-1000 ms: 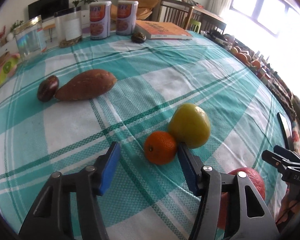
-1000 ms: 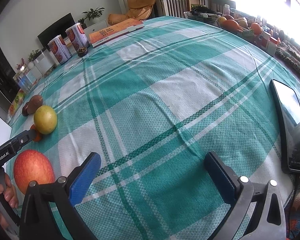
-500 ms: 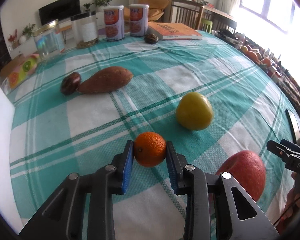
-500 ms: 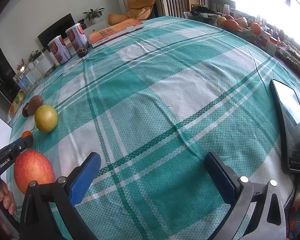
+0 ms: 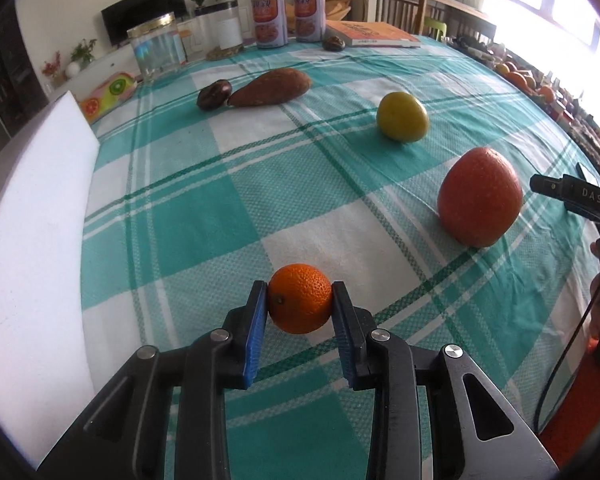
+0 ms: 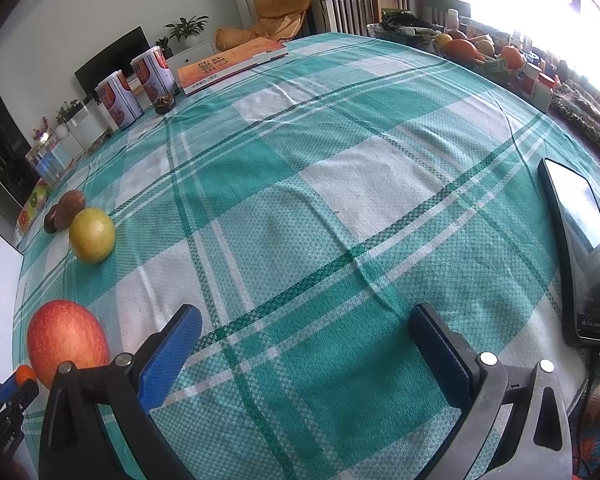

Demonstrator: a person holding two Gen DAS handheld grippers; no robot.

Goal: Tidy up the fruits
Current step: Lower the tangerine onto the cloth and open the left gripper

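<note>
My left gripper [image 5: 300,300] is shut on a small orange [image 5: 300,303], held above the checked tablecloth [image 5: 220,208]. A red apple [image 5: 479,197] stands to its right and a yellow-green fruit [image 5: 402,117] farther back. A sweet potato [image 5: 271,87] and a dark round fruit [image 5: 214,94] lie at the back left. My right gripper [image 6: 306,338] is open and empty over the cloth; the apple [image 6: 66,342] and the yellow-green fruit [image 6: 92,234] are to its left. The orange [image 6: 26,374] shows at the lower left edge.
A white foam board [image 5: 28,220] lies along the table's left side. Two cans [image 5: 268,20], a glass jar [image 5: 158,47] and a book [image 5: 370,34] stand at the far end. A phone [image 6: 584,248] lies at the right edge. A fruit basket [image 6: 476,54] is beyond the table.
My left gripper closed on the orange, then drew it back and to the left, away from the yellow-green fruit and the apple. My right gripper has stayed still and open.
</note>
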